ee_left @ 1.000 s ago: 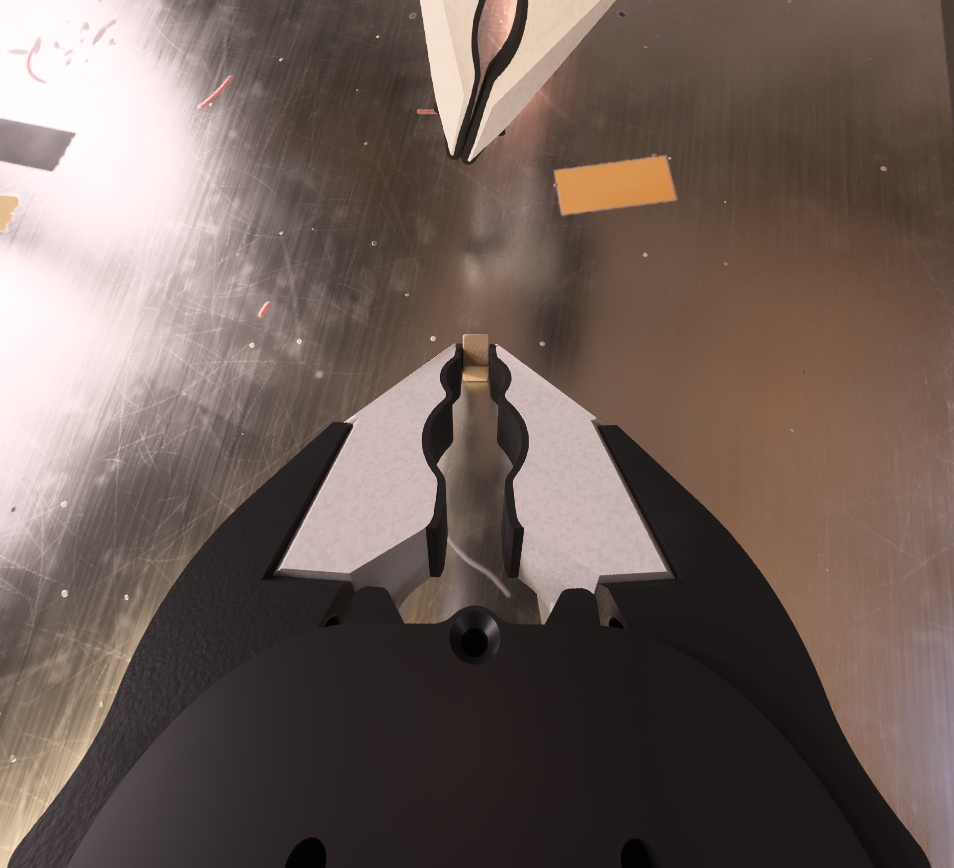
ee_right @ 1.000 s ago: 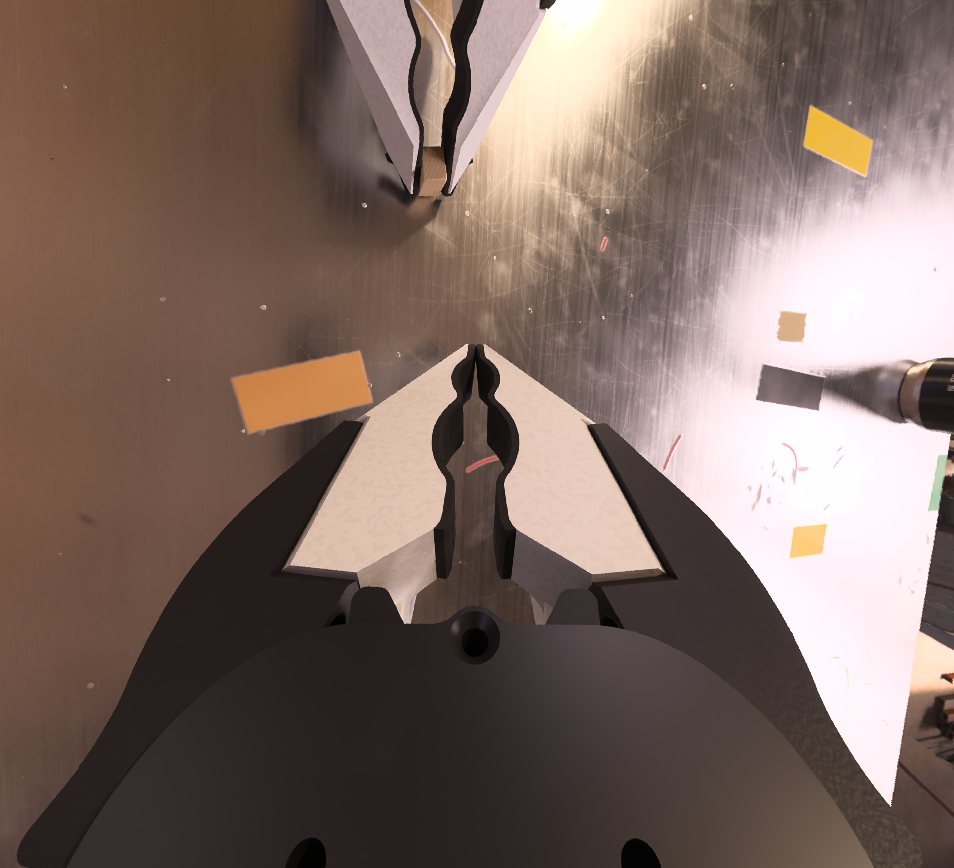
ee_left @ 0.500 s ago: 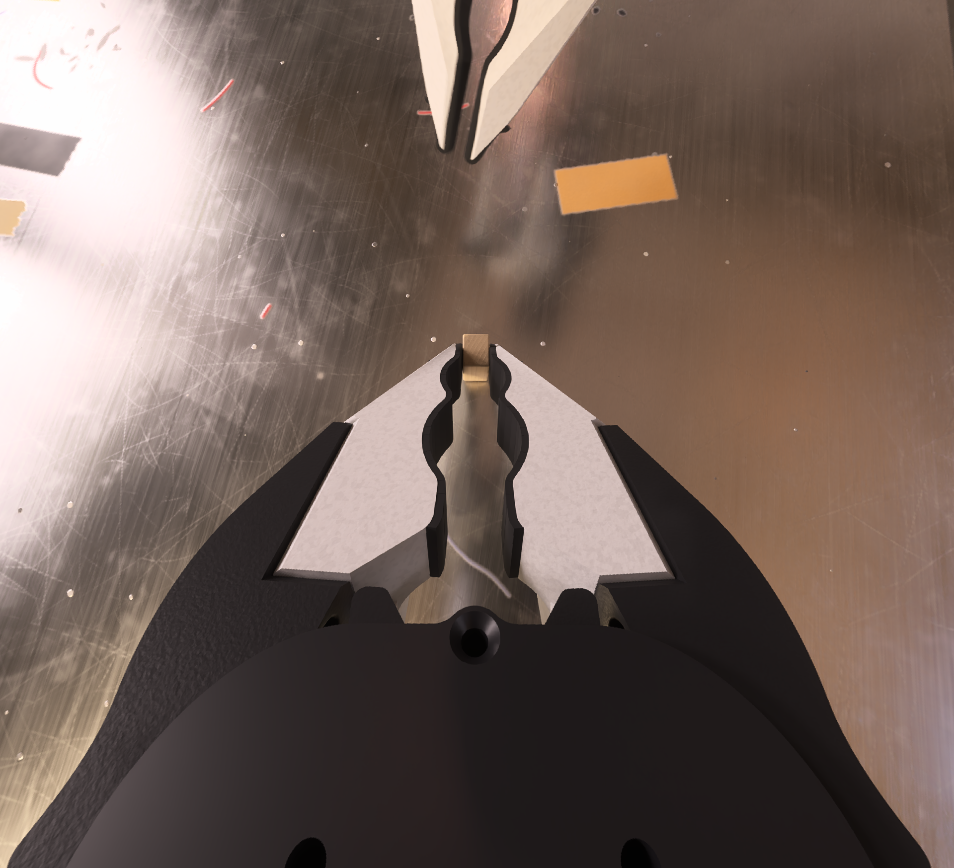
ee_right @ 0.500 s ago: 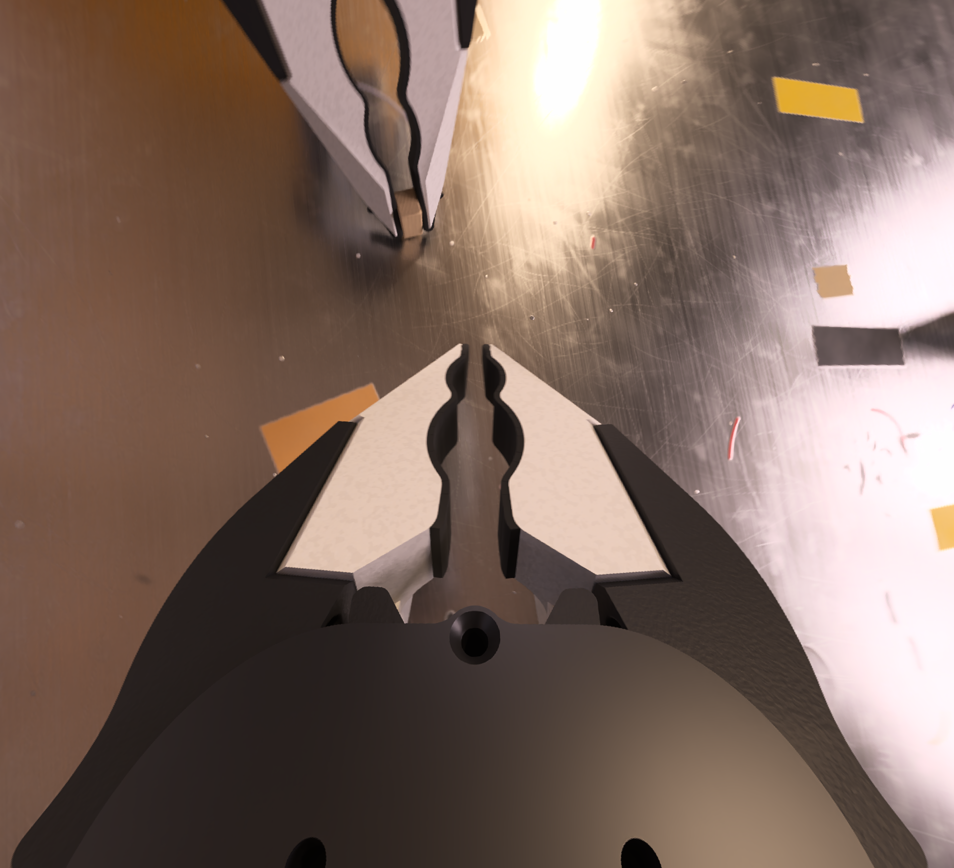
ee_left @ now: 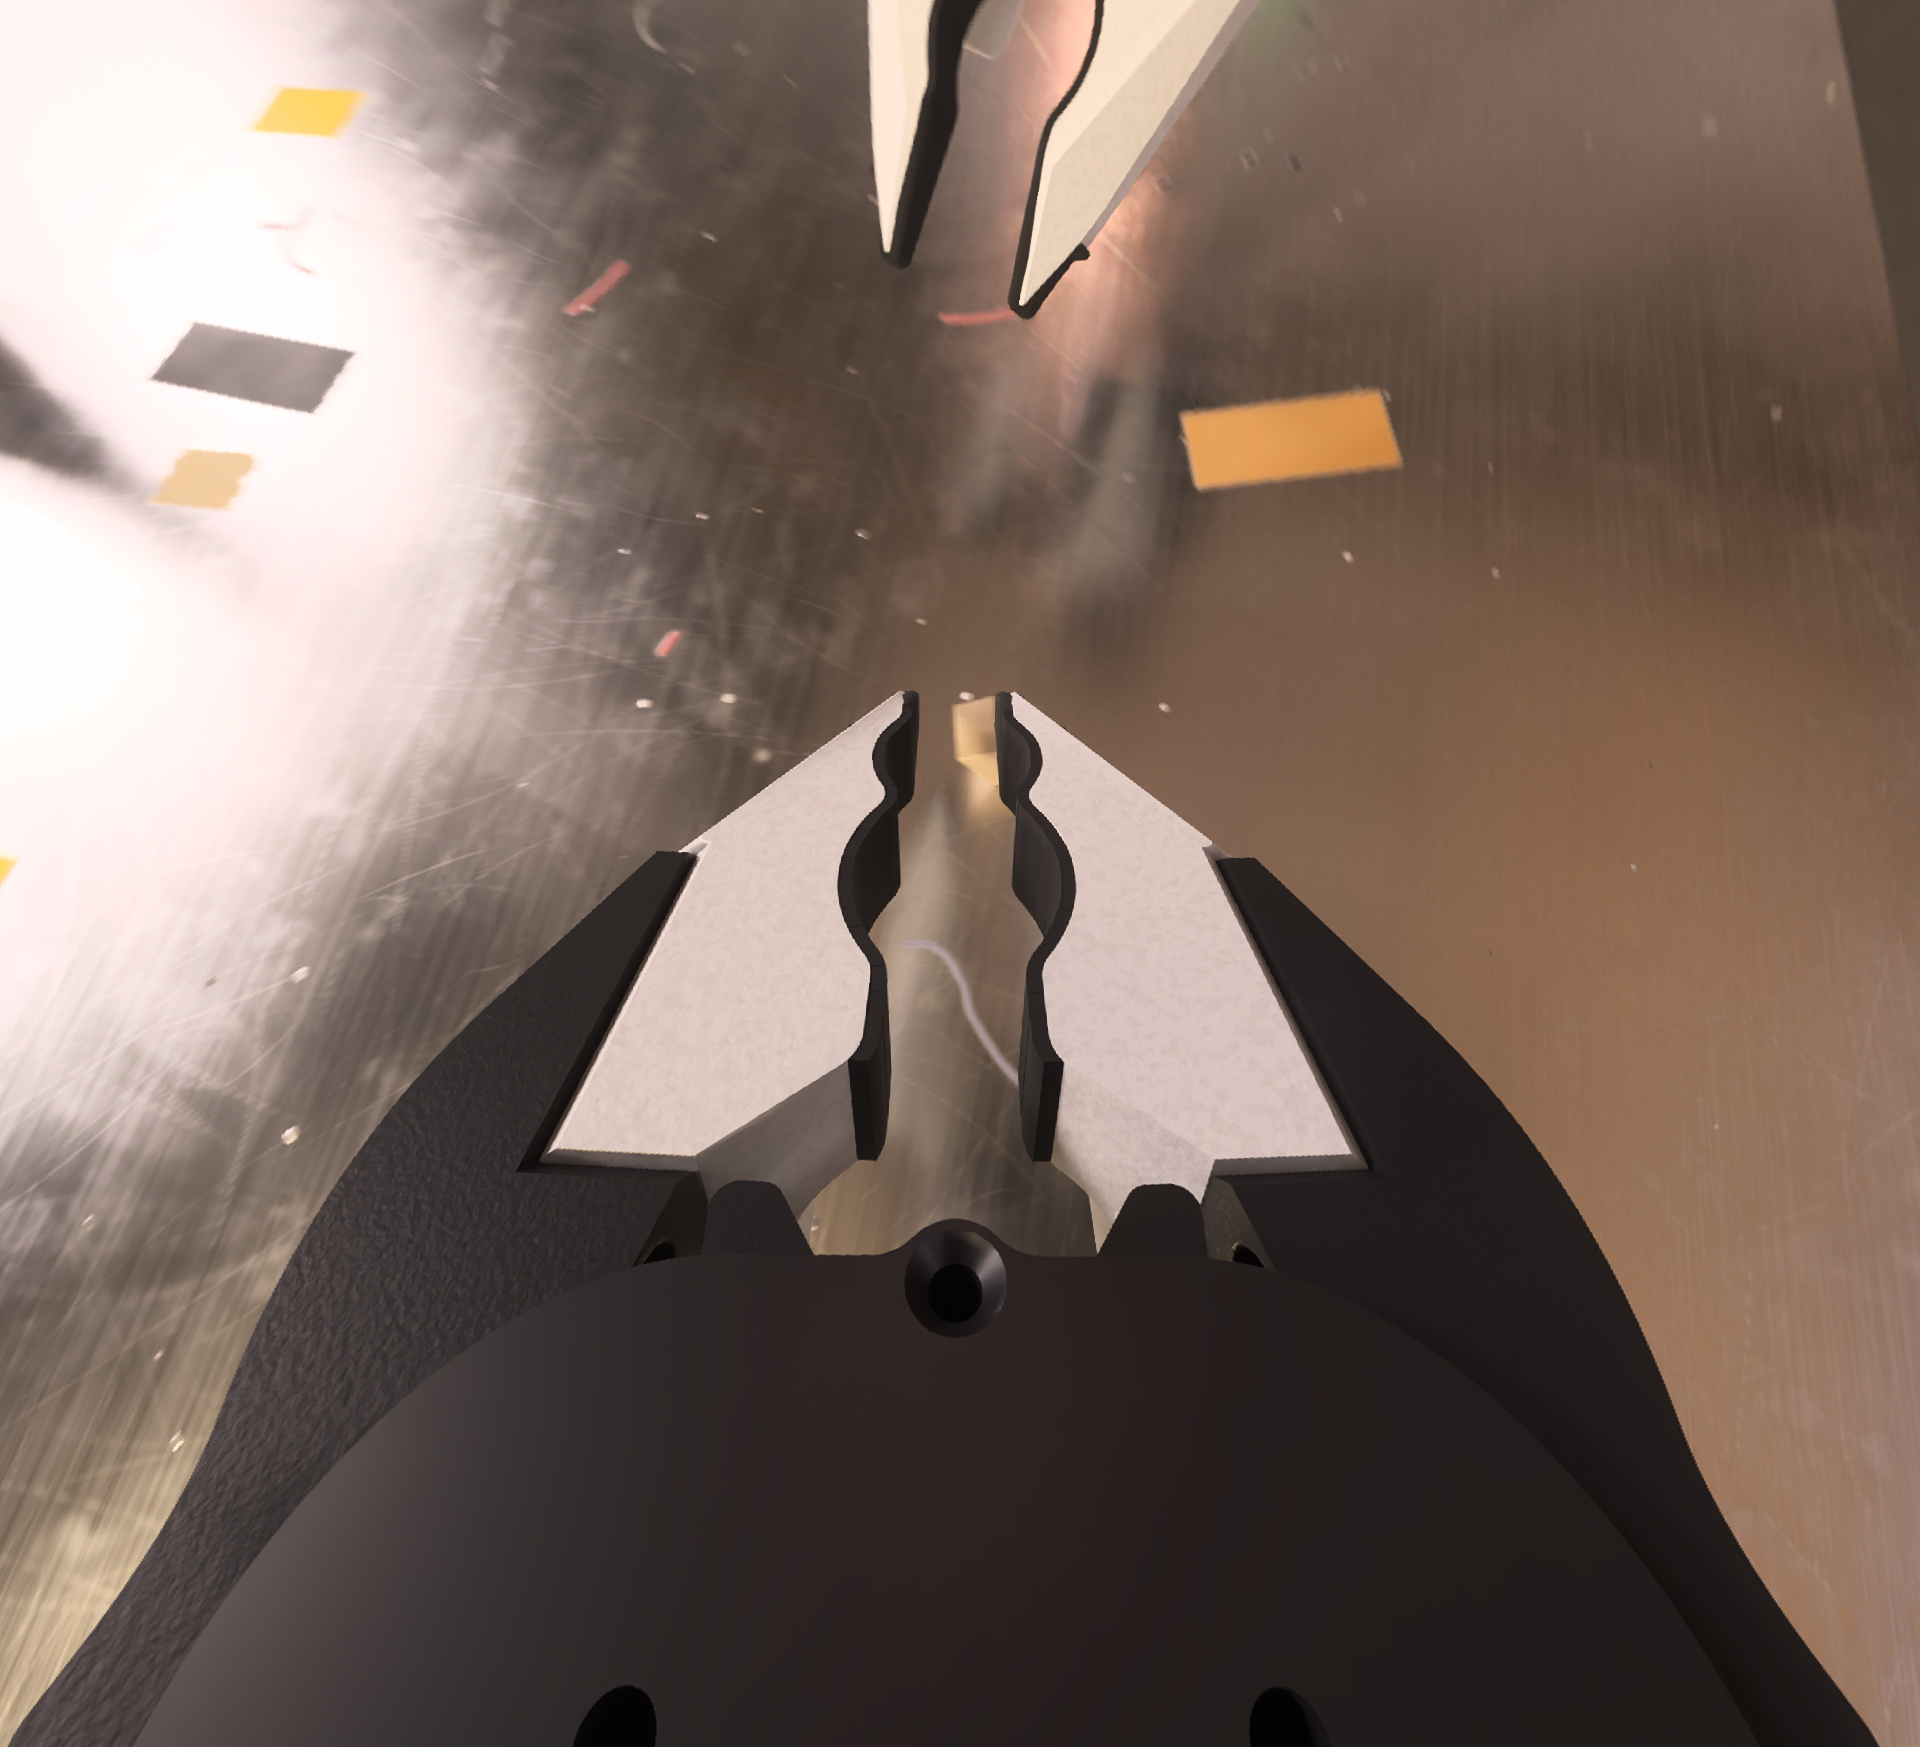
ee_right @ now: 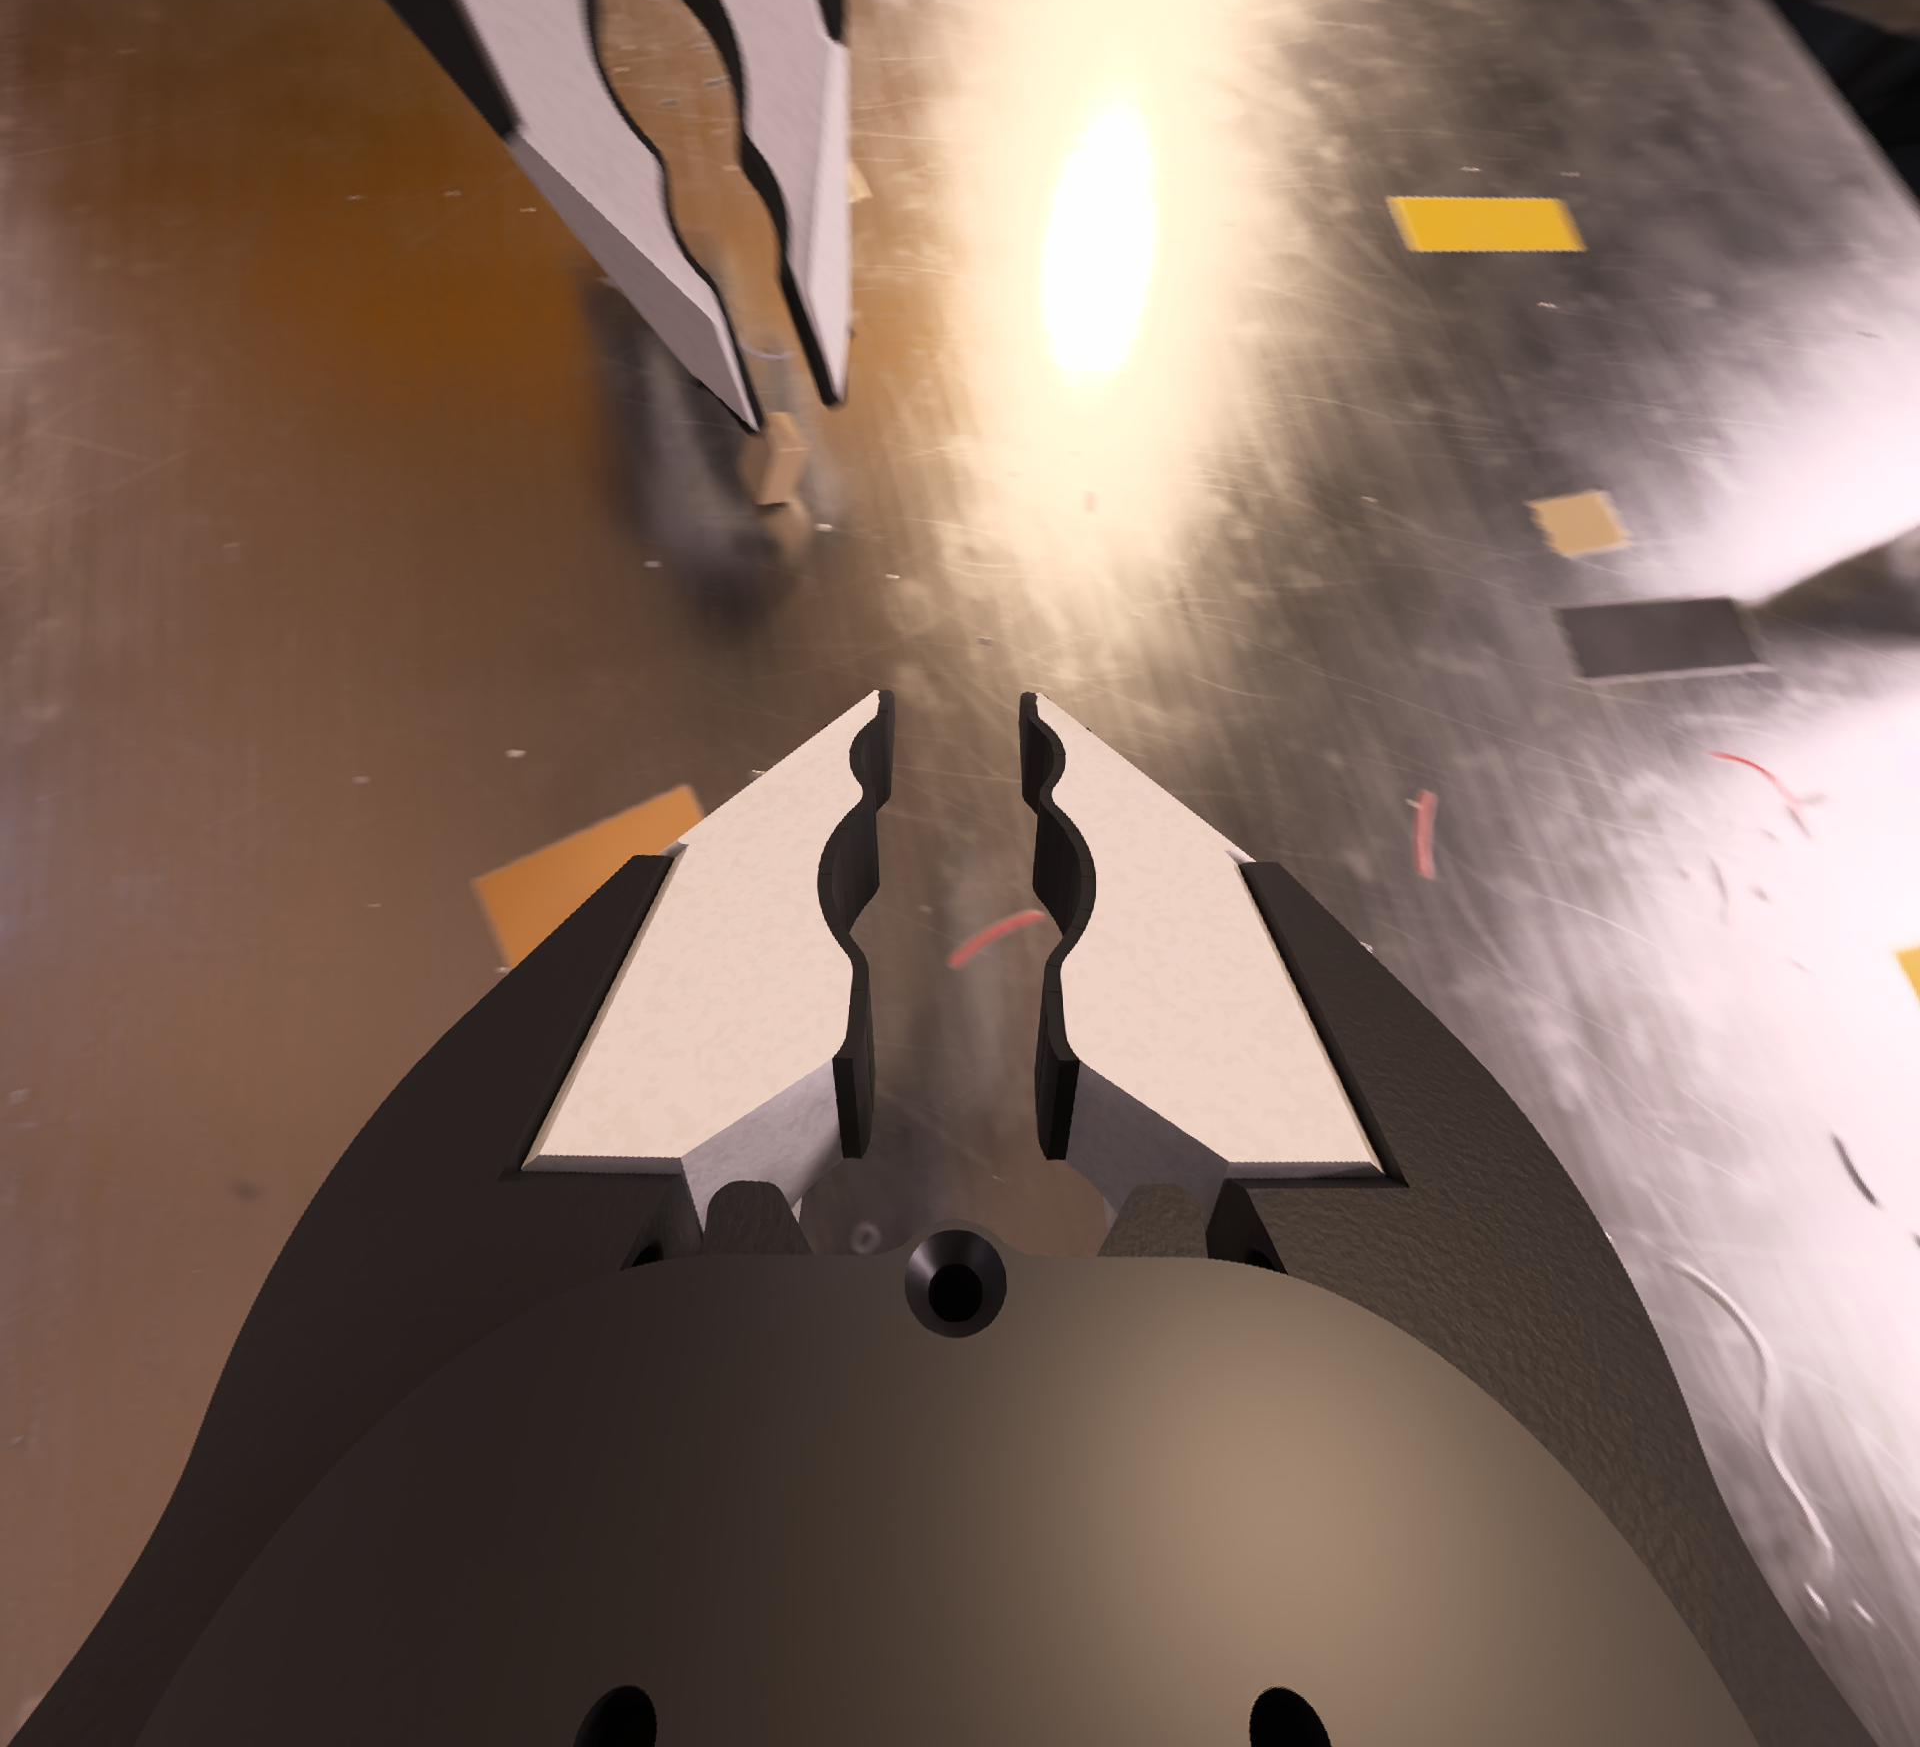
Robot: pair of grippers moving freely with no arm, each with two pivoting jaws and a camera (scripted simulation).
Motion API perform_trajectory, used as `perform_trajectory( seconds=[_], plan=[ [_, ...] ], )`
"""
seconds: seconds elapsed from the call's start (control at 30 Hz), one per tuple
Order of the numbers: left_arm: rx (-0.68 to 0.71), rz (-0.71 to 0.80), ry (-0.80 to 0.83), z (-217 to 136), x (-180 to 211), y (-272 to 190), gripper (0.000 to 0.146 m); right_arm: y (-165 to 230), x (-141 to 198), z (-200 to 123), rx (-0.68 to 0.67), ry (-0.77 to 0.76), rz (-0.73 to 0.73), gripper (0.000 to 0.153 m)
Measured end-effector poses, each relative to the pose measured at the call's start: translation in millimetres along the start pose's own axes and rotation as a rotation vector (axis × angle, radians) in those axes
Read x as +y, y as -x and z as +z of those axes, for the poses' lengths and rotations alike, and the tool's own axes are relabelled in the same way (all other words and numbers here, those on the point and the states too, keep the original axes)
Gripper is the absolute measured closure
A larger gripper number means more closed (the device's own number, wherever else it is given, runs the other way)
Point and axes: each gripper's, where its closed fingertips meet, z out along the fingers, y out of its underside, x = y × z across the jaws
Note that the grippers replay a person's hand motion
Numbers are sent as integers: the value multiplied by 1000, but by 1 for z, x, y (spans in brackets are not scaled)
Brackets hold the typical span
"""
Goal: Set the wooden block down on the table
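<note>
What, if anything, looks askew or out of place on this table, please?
The wooden block looks tilted at the tips of the open left tool; whether it rests flat is unclear. Otherwise only tape patches and red wire scraps litter the scratched metal table.

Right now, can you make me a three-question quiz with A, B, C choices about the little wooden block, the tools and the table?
1. Where is the small tan wooden block?
A) at the fingertips of the left tool
B) inside the right tool
C) on the flat orange rectangular patch

2. What colour is that patch?
A) blue
B) orange
C) purple

3. How is the right tool?
A) shut tight
B) squeezing the block
C) open and empty

Answers:
1 A, the block shows between the left tool's tips.
2 B, the patch looks orange against the shiny metal table.
3 C, bare table shows through the gap between its fingers.
</note>
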Motion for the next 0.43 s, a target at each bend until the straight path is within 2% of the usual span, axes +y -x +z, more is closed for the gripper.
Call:
perform_trajectory(
  seconds=[0.07,0.13,0.27,0.43],
  plan=[
    [-36,-47,-53,-9,-6,13,131,-19,5,-8,64,8,15,129],
    [-89,-85,-90,-17,-10,27,131,-35,21,-13,106,82,25,128],
    [-170,-138,-123,-21,-9,46,131,-41,46,-13,41,176,53,122],
    [-182,-148,-113,-16,-6,48,131,-43,54,-4,-15,214,60,119]
  ],
)
